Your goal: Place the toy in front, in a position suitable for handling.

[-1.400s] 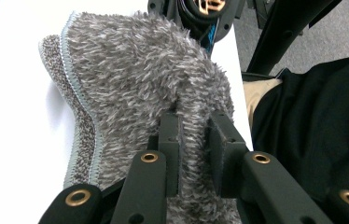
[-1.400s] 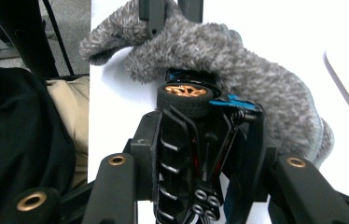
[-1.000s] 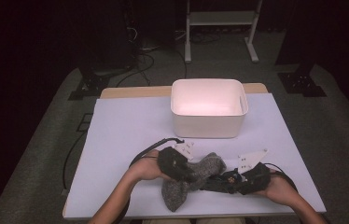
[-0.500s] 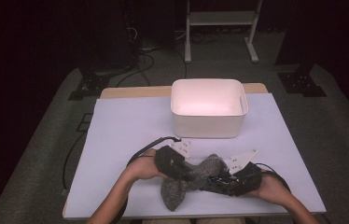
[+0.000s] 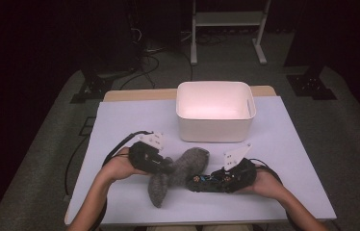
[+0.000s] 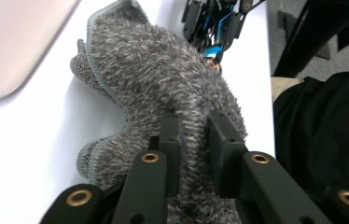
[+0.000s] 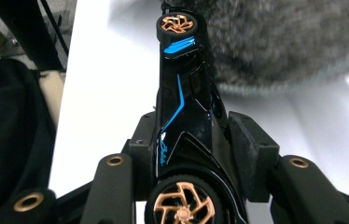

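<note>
A: Right, L gripper (image 6: pixel 193 135) status?

B: Jaws are pinching a fold of the grey fuzzy cloth (image 6: pixel 163 79) between the pads, clamped tight. In the high view the L gripper (image 5: pixel 168 168) is sitting at approx 7 o'clock of the table (image 5: pixel 120 120), the cloth (image 5: pixel 180 171) lying on the table at 6 o'clock, just in front of the white bin (image 5: pixel 215 113).

A: R gripper?

B: R gripper (image 7: pixel 193 140) is gripping a black toy car (image 7: pixel 182 107) w/ blue stripes and copper wheels; both pads are pressing on the car's sides. Car nose is pointing away from the camera toward the cloth (image 7: pixel 280 37). High view: R gripper (image 5: pixel 207 182) at approx 5 o'clock, car (image 5: pixel 202 182) touching or just beside the cloth's right edge; can't tell which.

A: Bin position?

B: Bin is standing upright at 12 o'clock of the table, well apart from both hands. Cloth's far end is lying near its front wall, not touching as far as I can see.

A: Hands?

B: L hand (image 5: pixel 120 166) and R hand (image 5: pixel 264 182) are each wrapping a gripper body, cables trailing behind.
</note>
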The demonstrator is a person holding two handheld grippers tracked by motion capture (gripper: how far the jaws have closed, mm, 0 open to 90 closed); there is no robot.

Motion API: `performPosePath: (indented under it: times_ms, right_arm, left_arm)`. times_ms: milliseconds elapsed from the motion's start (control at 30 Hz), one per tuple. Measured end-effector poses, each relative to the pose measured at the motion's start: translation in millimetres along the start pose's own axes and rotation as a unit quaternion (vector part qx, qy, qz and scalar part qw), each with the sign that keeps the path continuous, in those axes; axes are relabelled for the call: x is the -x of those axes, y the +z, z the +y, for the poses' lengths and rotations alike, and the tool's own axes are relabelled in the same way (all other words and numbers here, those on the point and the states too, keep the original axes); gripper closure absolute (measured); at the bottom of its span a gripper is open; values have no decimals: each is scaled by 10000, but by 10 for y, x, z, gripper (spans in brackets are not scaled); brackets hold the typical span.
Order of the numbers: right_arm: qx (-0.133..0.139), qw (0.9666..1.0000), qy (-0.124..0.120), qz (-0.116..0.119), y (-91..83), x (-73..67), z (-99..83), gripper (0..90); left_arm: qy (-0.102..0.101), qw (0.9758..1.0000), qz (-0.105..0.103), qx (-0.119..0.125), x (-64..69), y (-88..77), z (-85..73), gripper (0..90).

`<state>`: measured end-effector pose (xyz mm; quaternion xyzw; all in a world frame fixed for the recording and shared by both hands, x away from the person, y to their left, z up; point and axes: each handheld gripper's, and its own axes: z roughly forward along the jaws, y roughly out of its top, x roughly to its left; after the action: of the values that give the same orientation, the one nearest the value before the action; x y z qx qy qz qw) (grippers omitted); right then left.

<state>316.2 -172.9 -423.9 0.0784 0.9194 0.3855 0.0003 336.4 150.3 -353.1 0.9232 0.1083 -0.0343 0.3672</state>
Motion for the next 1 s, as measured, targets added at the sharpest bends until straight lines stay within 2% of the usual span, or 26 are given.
performPosePath:
  times_ms: [33,67,167,300,333,367,400,467,567,600,667,733,800,867,1000]
  right_arm:
    - [0,10000,0,0,0,0,0,555]
    - [58,10000,33,27,20,45,24,554]
    - [96,9999,71,38,38,85,40,555]
    - [109,9999,93,3,53,163,66,555]
    - [105,9999,101,-20,46,200,77,555]
    - [92,9999,106,-43,42,220,79,554]
    - [80,9999,116,-40,41,234,80,555]
    - [64,9999,84,-74,38,259,75,554]
    - [50,9999,133,-81,52,292,36,554]
    - [57,9999,139,-70,60,294,21,554]
    - [64,9999,104,-70,61,296,8,554]
    - [69,9999,95,-66,60,299,5,554]
    - [26,9999,77,-83,44,305,8,554]
    - [47,9999,112,-78,37,310,0,554]
    - [47,9998,181,-60,45,304,-26,553]
  left_arm:
    - [0,10000,0,0,0,0,0,779]
    - [-84,9999,77,47,-30,-98,-72,779]
    - [-155,9997,152,95,-47,-174,-130,779]
    - [-292,9988,366,108,-92,-388,-253,779]
    - [-370,9981,488,113,-113,-508,-309,779]
    - [-370,9981,488,113,-113,-508,-309,779]
    - [-427,9970,638,76,-132,-623,-358,778]
    - [-479,9963,706,67,-142,-674,-385,778]
    - [-661,9930,982,-37,-205,-829,-508,778]
    - [-661,9930,982,-37,-205,-829,-508,778]
    - [-815,9905,1109,-70,-263,-892,-604,778]
    - [-867,9899,1116,-63,-275,-899,-622,777]
    - [-916,9883,1210,-179,-309,-912,-662,777]
    - [-1017,9873,1211,-170,-333,-857,-706,774]
    - [-1046,9880,1124,-172,-353,-755,-741,766]
